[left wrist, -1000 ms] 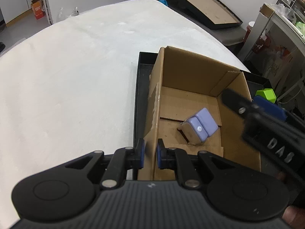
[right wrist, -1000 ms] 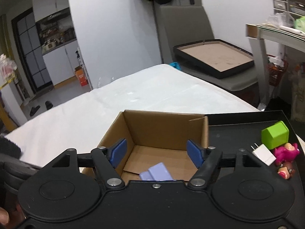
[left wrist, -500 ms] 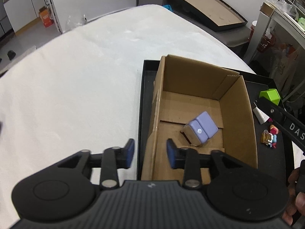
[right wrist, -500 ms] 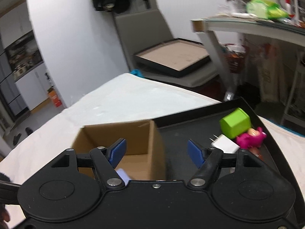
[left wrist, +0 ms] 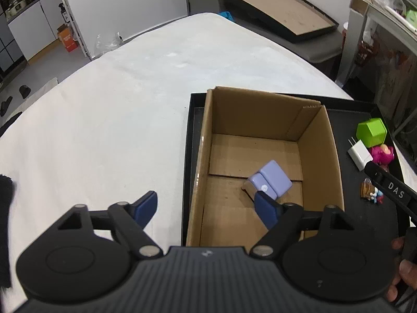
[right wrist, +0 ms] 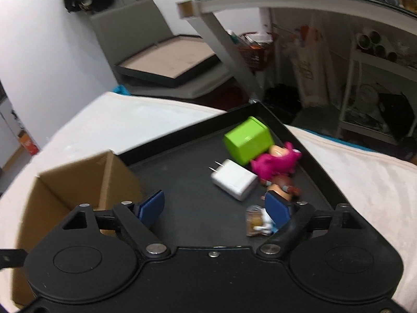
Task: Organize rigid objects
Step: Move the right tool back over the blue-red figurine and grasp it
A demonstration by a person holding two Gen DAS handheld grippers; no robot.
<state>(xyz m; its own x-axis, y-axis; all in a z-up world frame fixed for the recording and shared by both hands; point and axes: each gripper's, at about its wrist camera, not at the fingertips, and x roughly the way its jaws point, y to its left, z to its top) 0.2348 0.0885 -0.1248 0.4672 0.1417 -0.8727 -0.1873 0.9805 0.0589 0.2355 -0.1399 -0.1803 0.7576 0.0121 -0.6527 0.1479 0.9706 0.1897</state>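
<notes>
A cardboard box [left wrist: 323,161] stands in a black tray [left wrist: 349,161] on the white table. A lilac block [left wrist: 271,178] lies on the box floor. My left gripper [left wrist: 207,207] is open and empty, above the box's near left wall. My right gripper [right wrist: 215,207] is open and empty over the tray floor [right wrist: 187,172], right of the box [right wrist: 78,180]. Ahead of it lie a white charger [right wrist: 234,180], a green cube [right wrist: 247,140], a pink figure [right wrist: 276,160], a brown-haired figure [right wrist: 284,185] and a small figure [right wrist: 256,220] by its right finger.
The white table [left wrist: 117,120] spreads left of the tray. A grey chair holding a framed board [right wrist: 166,65] stands beyond the table. A desk with shelves [right wrist: 365,52] stands at the right. The tray's right rim [right wrist: 312,161] lies close to the toys.
My left gripper has opened wide and pulled back a little. My right gripper has swung right, from over the box to over the tray's toys.
</notes>
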